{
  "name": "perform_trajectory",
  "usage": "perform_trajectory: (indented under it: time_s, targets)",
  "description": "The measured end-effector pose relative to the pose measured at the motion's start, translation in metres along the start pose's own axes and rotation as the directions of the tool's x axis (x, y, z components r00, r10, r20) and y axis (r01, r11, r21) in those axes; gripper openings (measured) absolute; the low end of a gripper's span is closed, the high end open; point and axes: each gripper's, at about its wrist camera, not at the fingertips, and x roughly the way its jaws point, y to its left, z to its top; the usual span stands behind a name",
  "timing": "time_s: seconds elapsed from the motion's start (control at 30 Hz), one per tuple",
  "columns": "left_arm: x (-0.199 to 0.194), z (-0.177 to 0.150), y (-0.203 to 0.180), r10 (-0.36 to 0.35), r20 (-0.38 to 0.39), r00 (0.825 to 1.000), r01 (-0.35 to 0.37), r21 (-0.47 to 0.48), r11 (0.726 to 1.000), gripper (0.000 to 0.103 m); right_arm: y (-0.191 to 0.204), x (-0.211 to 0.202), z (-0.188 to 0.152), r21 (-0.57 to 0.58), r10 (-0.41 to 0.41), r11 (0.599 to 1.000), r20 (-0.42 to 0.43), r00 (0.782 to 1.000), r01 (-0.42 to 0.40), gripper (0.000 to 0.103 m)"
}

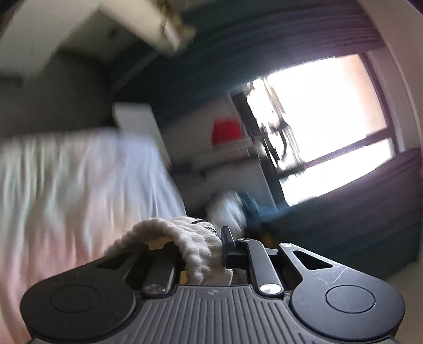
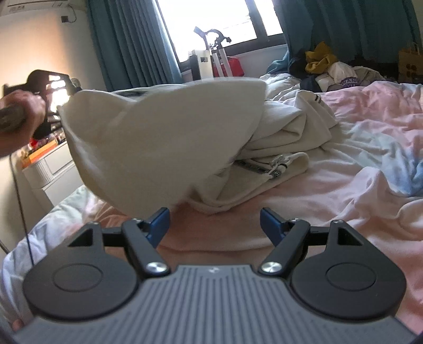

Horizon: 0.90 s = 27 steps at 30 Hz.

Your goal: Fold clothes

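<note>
A cream garment lies bunched on the pink bed sheet, with one part lifted up to the left. My left gripper is shut on the garment's ribbed cream hem; the view is blurred and tilted. In the right wrist view the left gripper is held up at the far left in a hand, with the cloth stretched from it. My right gripper is open and empty, low over the sheet just in front of the garment, its blue pads wide apart.
A pile of other clothes lies at the far side of the bed. A white bedside cabinet stands left of the bed. Teal curtains and a bright window are behind. A black cable hangs at left.
</note>
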Motion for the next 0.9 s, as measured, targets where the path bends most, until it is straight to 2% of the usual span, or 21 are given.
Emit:
perform_trajectory:
  time_s: [0.1, 0.2, 0.27, 0.3, 0.4, 0.43, 0.53, 0.67, 0.73, 0.9]
  targets:
    - [0.039, 0.037, -0.004, 0.138, 0.091, 0.986, -0.147, 0.096, 0.984, 0.012, -0.007, 0.005, 0.002, 0.020, -0.004, 1.000, 0.003, 1.000, 0.004, 0.077]
    - [0.081, 0.047, 0.022, 0.247, 0.067, 0.967, -0.252, 0.088, 0.964, 0.013, -0.013, 0.016, 0.002, 0.024, -0.012, 1.000, -0.005, 1.000, 0.012, 0.077]
    - [0.101, 0.043, 0.047, 0.272, 0.056, 0.961, -0.275, 0.060, 0.959, 0.014, -0.017, 0.025, 0.001, 0.036, -0.017, 0.999, -0.017, 1.000, 0.017, 0.077]
    - [0.106, 0.042, 0.057, 0.264, 0.045, 0.963, -0.267, 0.055, 0.962, 0.016, -0.019, 0.030, 0.000, 0.039, -0.018, 0.999, -0.021, 1.000, 0.019, 0.077]
    - [0.115, 0.040, 0.082, 0.233, -0.004, 0.972, -0.233, 0.041, 0.972, 0.041, -0.024, 0.041, -0.001, 0.045, -0.020, 0.999, -0.033, 0.999, 0.022, 0.078]
    - [0.115, 0.040, 0.087, 0.220, -0.032, 0.975, -0.219, 0.035, 0.975, 0.055, -0.025, 0.043, -0.001, 0.046, -0.019, 0.999, -0.035, 0.999, 0.021, 0.078]
    - [0.101, 0.041, 0.090, 0.178, -0.107, 0.978, -0.173, 0.057, 0.983, 0.080, -0.025, 0.045, 0.000, 0.049, -0.014, 0.999, -0.035, 0.999, 0.015, 0.078]
    - [0.060, 0.032, 0.097, 0.148, -0.162, 0.976, -0.139, 0.069, 0.988, 0.096, -0.021, 0.038, 0.002, 0.052, -0.005, 0.999, -0.029, 1.000, 0.006, 0.078]
    - [0.029, 0.027, 0.103, 0.151, -0.158, 0.976, -0.144, 0.056, 0.988, 0.102, -0.018, 0.033, 0.003, 0.049, -0.006, 0.999, -0.026, 1.000, 0.007, 0.078]
    - [-0.047, 0.003, 0.126, 0.154, -0.202, 0.967, -0.167, -0.051, 0.985, 0.103, -0.008, 0.012, 0.006, 0.007, -0.033, 0.999, 0.006, 0.999, 0.033, 0.078]
